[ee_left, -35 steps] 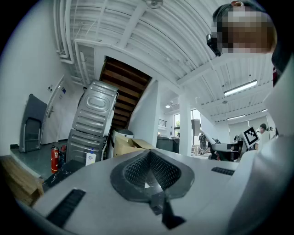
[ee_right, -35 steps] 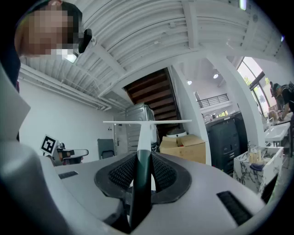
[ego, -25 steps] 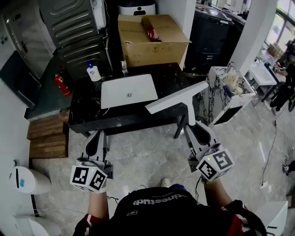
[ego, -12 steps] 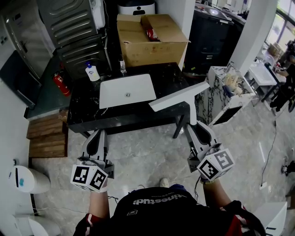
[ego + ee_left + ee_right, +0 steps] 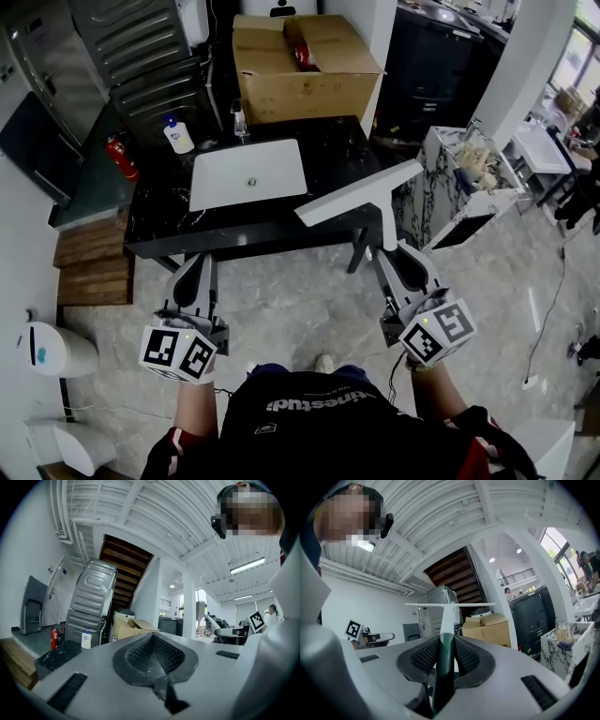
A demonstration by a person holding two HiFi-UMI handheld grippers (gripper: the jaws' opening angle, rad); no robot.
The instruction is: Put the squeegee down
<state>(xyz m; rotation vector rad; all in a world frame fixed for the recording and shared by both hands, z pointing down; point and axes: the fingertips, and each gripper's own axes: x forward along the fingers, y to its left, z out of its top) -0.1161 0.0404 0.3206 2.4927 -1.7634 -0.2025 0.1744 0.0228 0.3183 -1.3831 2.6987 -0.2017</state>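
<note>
The squeegee (image 5: 361,195) has a long white blade and a white stem with a dark green handle (image 5: 443,660). My right gripper (image 5: 392,255) is shut on that handle and holds it level, the blade hanging over the right end of the black marble counter (image 5: 164,220). In the right gripper view the blade (image 5: 450,604) runs crosswise ahead of the jaws. My left gripper (image 5: 195,277) hovers in front of the counter's near edge, its jaws closed together with nothing between them (image 5: 154,656).
A white sink basin (image 5: 248,173) is set in the counter, with a soap bottle (image 5: 176,136) and a faucet (image 5: 239,120) behind it. A cardboard box (image 5: 305,70) stands beyond. A marble-patterned cart (image 5: 464,178) is at the right, wooden steps (image 5: 92,267) at the left.
Both grippers and the squeegee have come closer to the counter; the counter and sink have slid down and left in the head view. The grip on the squeegee is unchanged.
</note>
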